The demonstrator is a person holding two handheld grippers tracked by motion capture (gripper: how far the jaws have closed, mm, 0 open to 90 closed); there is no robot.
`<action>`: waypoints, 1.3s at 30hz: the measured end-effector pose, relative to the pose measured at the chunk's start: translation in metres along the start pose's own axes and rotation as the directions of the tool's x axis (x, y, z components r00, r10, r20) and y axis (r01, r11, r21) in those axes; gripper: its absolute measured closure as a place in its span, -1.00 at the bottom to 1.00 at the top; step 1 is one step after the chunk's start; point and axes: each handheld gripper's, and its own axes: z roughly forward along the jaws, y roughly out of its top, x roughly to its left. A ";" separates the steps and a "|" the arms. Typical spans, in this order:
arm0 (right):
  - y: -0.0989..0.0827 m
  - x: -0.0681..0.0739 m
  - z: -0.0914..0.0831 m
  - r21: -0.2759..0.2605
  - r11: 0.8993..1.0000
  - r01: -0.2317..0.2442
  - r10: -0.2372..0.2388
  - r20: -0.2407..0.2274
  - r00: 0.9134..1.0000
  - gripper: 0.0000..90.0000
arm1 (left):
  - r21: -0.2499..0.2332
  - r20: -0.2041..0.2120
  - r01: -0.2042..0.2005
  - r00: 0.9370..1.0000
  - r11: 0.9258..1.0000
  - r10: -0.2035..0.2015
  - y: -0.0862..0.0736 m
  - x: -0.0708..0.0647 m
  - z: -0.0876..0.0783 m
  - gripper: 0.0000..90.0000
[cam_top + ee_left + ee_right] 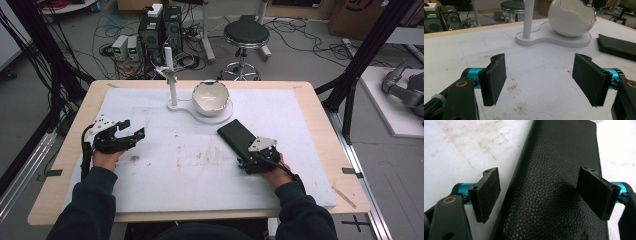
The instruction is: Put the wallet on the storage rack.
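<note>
A flat black leather-textured case point(236, 136) lies on the white mat right of centre. My right gripper point(248, 155) hangs over its near end, open; in the right gripper view the case point(554, 185) runs between the two spread jaws, which do not touch it. My left gripper point(131, 128) rests on the mat at the left, open, with nothing between its jaws point(541, 80). A white cracked-egg-shaped bowl point(211, 97) sits on a white base with an upright post point(171, 82) at the back centre; the bowl point(571, 18), the post point(528, 17) and the case's edge point(616, 46) appear ahead of the left gripper.
The white mat point(200, 165) covers a wooden table point(65, 165) and bears brown smudges in its middle. Beyond the table's far edge stand a black stool point(245, 37), computer boxes point(160, 30) and cables on the floor.
</note>
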 end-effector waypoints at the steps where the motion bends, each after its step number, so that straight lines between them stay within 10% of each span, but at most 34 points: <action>1: 0.000 0.000 -0.001 0.002 1.000 0.010 -0.010 0.002 1.000 -0.46 | 0.001 -0.001 0.000 1.000 1.000 0.000 0.000 0.000 0.000 -0.39; 12: 0.004 0.003 -0.013 -0.013 0.992 0.129 -0.129 0.022 0.991 0.74 | 0.010 0.005 -0.004 1.000 1.000 0.004 0.000 -0.001 0.001 -0.39; 16: 0.006 0.002 -0.017 -0.019 0.991 0.132 -0.131 0.037 0.991 0.80 | 0.008 0.002 -0.001 1.000 1.000 0.001 0.000 0.000 0.000 -0.39; 27: 0.009 -0.018 -0.047 -0.183 0.981 -0.057 0.061 0.015 0.998 0.85 | 0.005 0.000 0.004 1.000 1.000 -0.004 -0.001 0.001 0.001 -0.39; 39: 0.016 -0.034 -0.068 -0.307 0.921 -0.241 0.223 -0.093 0.970 0.85 | 0.005 0.002 0.009 1.000 1.000 -0.009 -0.001 0.001 0.000 -0.39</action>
